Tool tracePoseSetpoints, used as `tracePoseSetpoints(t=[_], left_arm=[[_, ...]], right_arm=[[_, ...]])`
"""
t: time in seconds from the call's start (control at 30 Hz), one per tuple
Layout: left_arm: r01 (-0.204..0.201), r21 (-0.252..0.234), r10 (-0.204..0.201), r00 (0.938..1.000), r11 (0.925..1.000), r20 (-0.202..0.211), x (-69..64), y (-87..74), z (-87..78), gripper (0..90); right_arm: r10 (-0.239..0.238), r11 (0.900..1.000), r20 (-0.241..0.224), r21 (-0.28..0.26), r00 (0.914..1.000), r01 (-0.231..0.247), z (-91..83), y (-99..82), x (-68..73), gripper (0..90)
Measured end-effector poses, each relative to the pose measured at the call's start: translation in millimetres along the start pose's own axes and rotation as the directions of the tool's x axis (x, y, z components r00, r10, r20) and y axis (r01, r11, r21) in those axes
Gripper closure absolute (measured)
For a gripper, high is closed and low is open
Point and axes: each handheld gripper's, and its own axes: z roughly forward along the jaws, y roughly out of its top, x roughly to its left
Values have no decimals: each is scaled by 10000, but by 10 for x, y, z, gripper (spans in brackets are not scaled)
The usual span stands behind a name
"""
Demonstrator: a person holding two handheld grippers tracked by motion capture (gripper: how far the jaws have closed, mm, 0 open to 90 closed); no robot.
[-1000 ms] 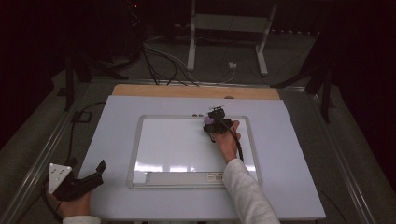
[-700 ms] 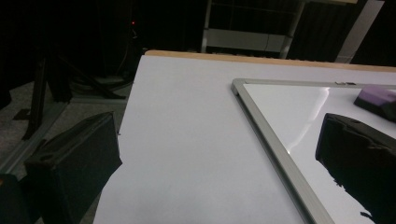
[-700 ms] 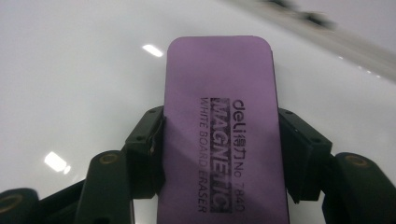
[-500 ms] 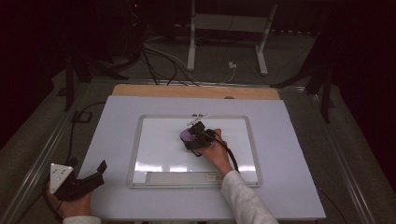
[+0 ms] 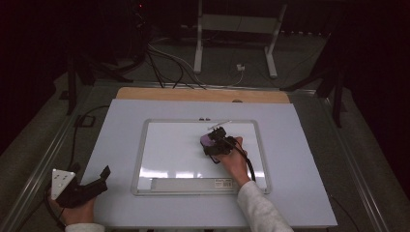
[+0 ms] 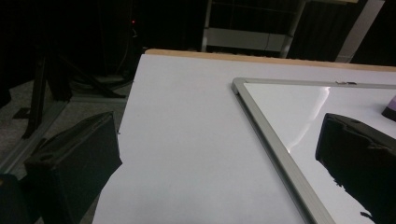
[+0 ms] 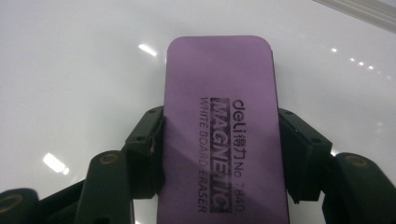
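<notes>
- On the whiteboard (image 5: pixel 169 154), toward its upper right part, the right tool (image 5: pixel 216 143) grips a purple eraser (image 5: pixel 208 140) by its two long sides.
- Seen in the right gripper view, both black jaws press against the edges of the eraser (image 7: pixel 222 135), so the right tool (image 7: pixel 219 154) is partly closed and clamped on it.
- Printed on the eraser's purple top are the words "deli", "MAGNETIC", "WHITE BOARD ERASER" and "No 7840".
- Beneath the eraser lies the glossy white surface of the board (image 7: pixel 70 70), with small bright reflections of lamps on it.
- At the near left corner of the worktop (image 5: pixel 121 121), the left tool (image 5: pixel 92 183) rests in the person's hand, well apart from the whiteboard.
- Its jaws stand wide apart in the left gripper view, with nothing between them: the left tool (image 6: pixel 219 158) is open and empty.
- Past those jaws, the pale worktop (image 6: pixel 187 116) and the metal frame of the whiteboard (image 6: pixel 266 121) show, with a sliver of the purple eraser (image 6: pixel 390 106) at the right edge.
- Along the near edge of the whiteboard runs a pale tray strip (image 5: pixel 191 183).
</notes>
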Motion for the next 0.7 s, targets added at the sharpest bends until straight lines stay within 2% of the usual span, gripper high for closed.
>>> tracePoseSetpoints(t=[0.33, 0.47, 0.63, 0.7], left_arm=[[30, -20, -30, 10000, 10000, 7, 6, -2, -9, 6], [57, -76, -57, 10000, 10000, -9, 8, 3, -16, 6], [28, -24, -28, 10000, 10000, 29, -5, 2, -3, 6], [22, -31, -22, 10000, 10000, 37, -6, 2, -4, 6]], right_arm=[[264, 9996, -162, 34, 9995, -264, -133, -175, -156, 405], [340, 9994, -88, 51, 9994, -339, -184, -248, -228, 404], [50, 9998, -197, 197, 9998, -46, -224, -308, -253, 394], [-105, 9996, -207, 272, 9997, 111, -230, -327, -246, 354]])
